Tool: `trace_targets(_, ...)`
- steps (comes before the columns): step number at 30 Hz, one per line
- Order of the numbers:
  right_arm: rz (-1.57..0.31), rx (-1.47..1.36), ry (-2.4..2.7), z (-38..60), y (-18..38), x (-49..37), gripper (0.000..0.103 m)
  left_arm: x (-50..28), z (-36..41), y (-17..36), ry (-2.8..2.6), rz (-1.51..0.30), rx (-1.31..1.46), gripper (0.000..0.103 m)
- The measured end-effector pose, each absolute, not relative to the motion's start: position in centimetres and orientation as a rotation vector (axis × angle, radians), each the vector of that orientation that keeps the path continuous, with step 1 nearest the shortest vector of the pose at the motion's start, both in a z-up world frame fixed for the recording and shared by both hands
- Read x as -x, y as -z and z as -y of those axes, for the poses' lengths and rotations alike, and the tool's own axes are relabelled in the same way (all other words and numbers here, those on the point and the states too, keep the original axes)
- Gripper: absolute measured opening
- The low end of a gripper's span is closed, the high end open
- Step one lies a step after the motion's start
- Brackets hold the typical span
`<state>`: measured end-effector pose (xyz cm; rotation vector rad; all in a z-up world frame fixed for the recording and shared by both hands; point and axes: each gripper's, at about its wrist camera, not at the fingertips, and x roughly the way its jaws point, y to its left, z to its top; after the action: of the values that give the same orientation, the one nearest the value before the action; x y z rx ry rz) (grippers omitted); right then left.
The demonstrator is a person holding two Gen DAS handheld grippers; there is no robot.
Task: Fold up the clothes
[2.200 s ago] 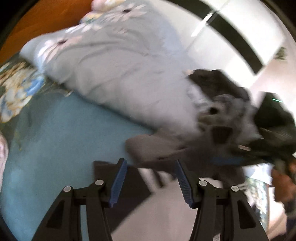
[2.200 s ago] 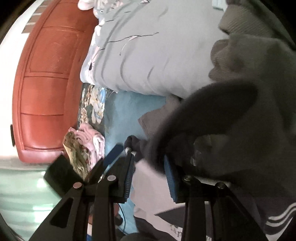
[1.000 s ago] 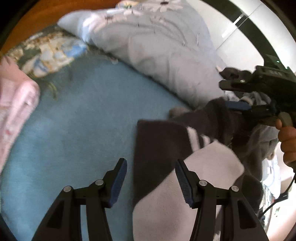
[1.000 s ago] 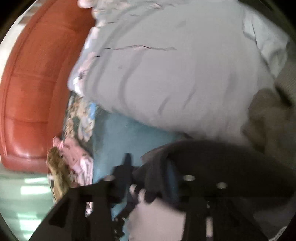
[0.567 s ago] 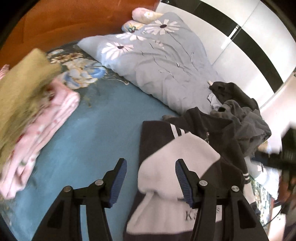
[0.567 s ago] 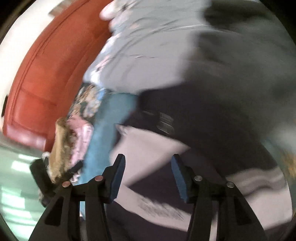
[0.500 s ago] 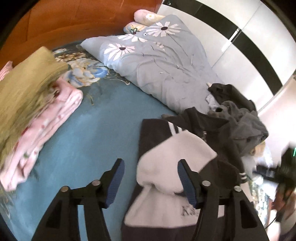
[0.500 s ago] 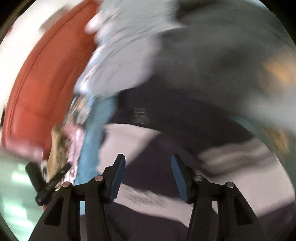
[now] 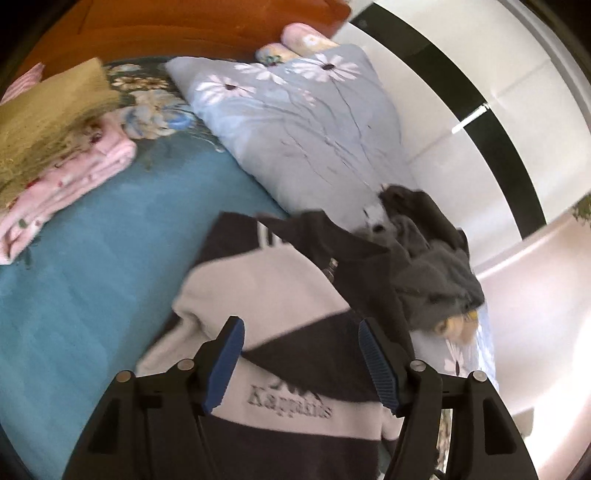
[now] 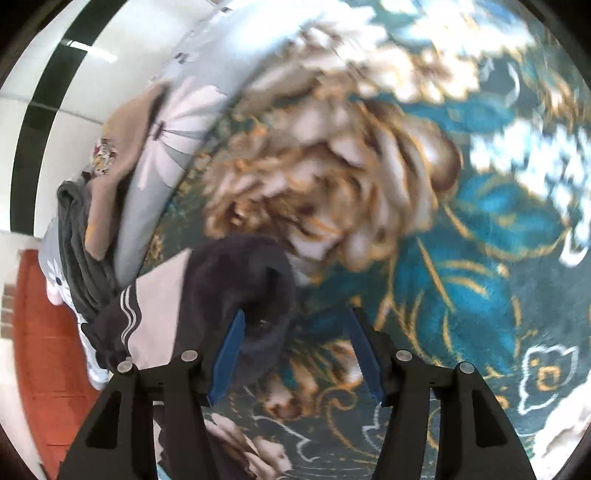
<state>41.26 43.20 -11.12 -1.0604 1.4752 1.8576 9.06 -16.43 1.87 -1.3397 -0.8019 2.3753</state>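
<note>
A dark and white jacket (image 9: 280, 295) with grey lettering lies spread on the blue bed cover (image 9: 92, 295). My left gripper (image 9: 301, 354) hovers over its chest, jaws opening, nothing pressed between the pads. In the right wrist view the jacket's dark sleeve cuff (image 10: 255, 280) rests on the teal floral bedspread (image 10: 461, 240). It lies between the fingers of my right gripper (image 10: 295, 347), against the left pad (image 10: 229, 350). The right pad stands apart from it, and these jaws are opening too. Thin white stripes (image 10: 129, 314) mark the sleeve further back.
A heap of grey and dark clothes (image 9: 424, 266) lies beside the jacket, by a grey daisy pillow (image 9: 295, 122). Folded pink clothes with an olive piece on top (image 9: 55, 147) sit at the far left. A wooden headboard (image 9: 184, 22) runs behind.
The left gripper has risen and drawn back, so more of the jacket shows. The right gripper has swung fast and rolled, from the clothes heap to the floral bedspread, with the sleeve cuff.
</note>
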Motion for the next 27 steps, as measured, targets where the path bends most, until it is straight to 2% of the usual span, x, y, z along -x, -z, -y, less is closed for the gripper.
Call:
trace_targets(4,-1.591,0.944,-1.877,-42.9,12.3,-40.8,0.061,-10.4,14.3,-1.7,-2.346,0.787,1.349,0.069)
trace_targets(8,-1.604,0.945,-1.901,-42.4,12.2,-38.7,0.061,-11.4,13.6,-1.3,-2.348,0.799,1.353,0.069)
trace_targets(9,-1.568,0.951,-1.907,-42.2,11.9,-38.4,0.053,-11.6,13.8,-1.3,-2.355,0.806,1.351,0.069)
trace_targets(10,-1.532,0.956,-1.912,-42.1,11.5,-38.0,0.033,-11.6,14.1,-1.3,-2.359,0.813,1.349,0.069)
trace_targets(13,-1.427,0.954,-1.982,-41.6,8.9,-36.2,0.022,-11.6,16.3,-2.3,-2.386,0.828,1.312,0.069)
trace_targets(17,-1.295,0.899,-2.254,-39.1,1.0,-30.7,0.020,-11.3,20.5,-3.9,-2.471,0.804,1.276,0.069)
trace_targets(20,-1.356,0.837,-2.513,-35.1,-5.1,-24.7,0.019,-11.2,24.2,-3.8,-2.531,0.816,1.275,0.069)
trace_targets(24,-1.521,0.881,-2.712,-27.8,-8.5,-15.4,0.018,-11.6,28.6,-1.5,-2.521,0.969,1.278,0.069)
trace_targets(27,-1.501,1.046,-2.799,-20.7,-8.6,-9.1,0.017,-12.0,31.0,0.8,-2.517,1.048,1.322,0.069)
